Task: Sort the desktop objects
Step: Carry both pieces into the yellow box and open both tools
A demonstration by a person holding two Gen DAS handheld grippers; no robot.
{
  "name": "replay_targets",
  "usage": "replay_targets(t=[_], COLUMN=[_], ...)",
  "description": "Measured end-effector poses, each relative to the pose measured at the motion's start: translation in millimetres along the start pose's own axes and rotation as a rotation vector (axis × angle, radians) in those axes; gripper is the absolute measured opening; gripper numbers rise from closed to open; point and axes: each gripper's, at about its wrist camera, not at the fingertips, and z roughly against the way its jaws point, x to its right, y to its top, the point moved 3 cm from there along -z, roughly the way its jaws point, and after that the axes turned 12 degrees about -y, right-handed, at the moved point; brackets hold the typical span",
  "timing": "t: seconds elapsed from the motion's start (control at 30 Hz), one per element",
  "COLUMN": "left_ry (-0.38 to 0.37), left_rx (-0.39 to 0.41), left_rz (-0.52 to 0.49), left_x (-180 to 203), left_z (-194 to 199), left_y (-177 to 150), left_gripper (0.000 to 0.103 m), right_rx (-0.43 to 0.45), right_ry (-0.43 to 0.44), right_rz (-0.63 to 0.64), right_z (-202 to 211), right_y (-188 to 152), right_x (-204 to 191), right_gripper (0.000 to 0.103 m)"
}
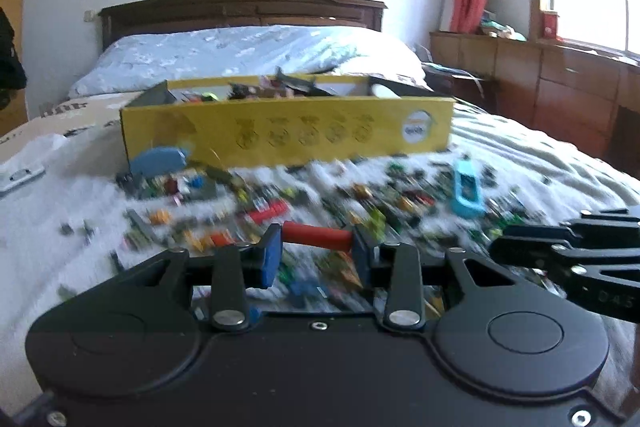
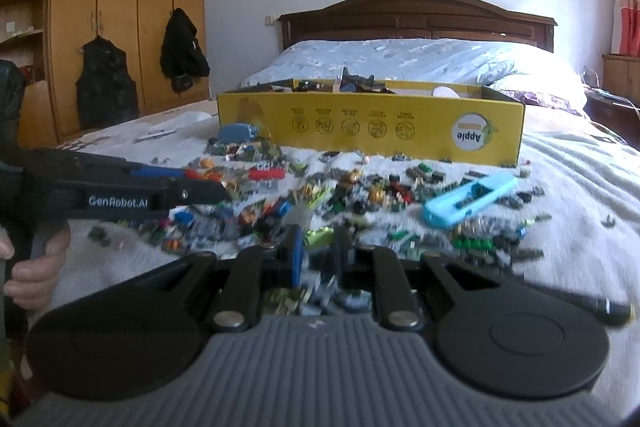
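Many small coloured toy pieces (image 1: 360,199) (image 2: 360,195) lie scattered on a white bedspread in front of a yellow cardboard box (image 1: 288,135) (image 2: 372,131) that holds more pieces. My left gripper (image 1: 318,247) is shut on a red cylindrical bar (image 1: 318,235), held crosswise between its blue pads above the pile. In the right wrist view the left gripper (image 2: 200,181) comes in from the left, held by a hand (image 2: 36,267). My right gripper (image 2: 318,255) is shut on a lime-green piece (image 2: 318,237); it shows at the right edge (image 1: 520,239) of the left wrist view.
A light blue plastic case (image 1: 466,191) (image 2: 468,201) lies among the pieces on the right. A blue rounded object (image 1: 158,161) (image 2: 236,133) rests against the box's left front corner. Pillows and a dark headboard (image 2: 416,15) stand behind the box, with a wardrobe (image 2: 120,7) at the left.
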Motion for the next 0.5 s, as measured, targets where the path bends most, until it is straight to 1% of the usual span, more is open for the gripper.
replay_targets(t=[0.23, 0.37, 0.5], left_ry=[0.071, 0.119, 0.163], left_rx=[0.057, 0.09, 0.123], left_rz=[-0.025, -0.007, 0.012], left_x=[-36.2, -64.3, -91.7], left_z=[-29.6, -57.3, -88.0], left_y=[39.8, 65.7, 93.3], left_gripper=[0.035, 0.035, 0.035], right_rx=[0.0, -0.009, -0.02], right_ry=[0.01, 0.02, 0.017], right_rz=[-0.02, -0.05, -0.044], right_z=[-35.6, -56.7, -76.7], right_y=[30.7, 43.4, 51.7], right_x=[10.5, 16.6, 17.6], right_gripper=[0.019, 0.019, 0.019])
